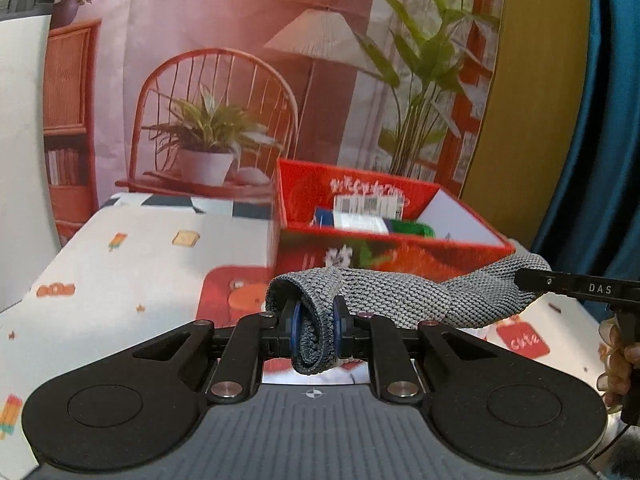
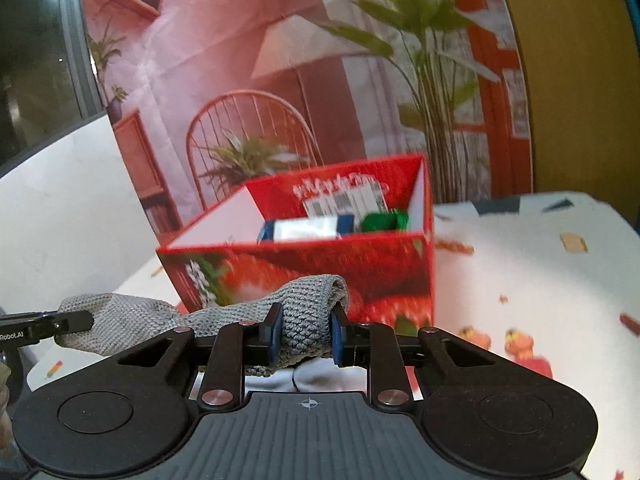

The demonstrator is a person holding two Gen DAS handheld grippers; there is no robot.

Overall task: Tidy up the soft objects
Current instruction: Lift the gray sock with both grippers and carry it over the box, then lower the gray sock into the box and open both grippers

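Observation:
A grey knitted cloth (image 1: 400,296) hangs stretched in the air between both grippers, just in front of the open red box (image 1: 384,254). My left gripper (image 1: 316,330) is shut on one bunched end of the cloth. My right gripper (image 2: 305,336) is shut on the other end of the cloth (image 2: 296,320). The right gripper shows in the left wrist view (image 1: 532,280), and the left one in the right wrist view (image 2: 86,320). The red box (image 2: 320,276) holds a blue-and-white pack (image 2: 308,228) and something green (image 2: 386,220).
The table wears a white cloth with small printed pictures (image 1: 132,272); it also shows in the right wrist view (image 2: 532,276). A printed backdrop of a chair, lamp and plants (image 1: 224,120) hangs right behind the table. A blue curtain (image 1: 600,160) hangs at the right.

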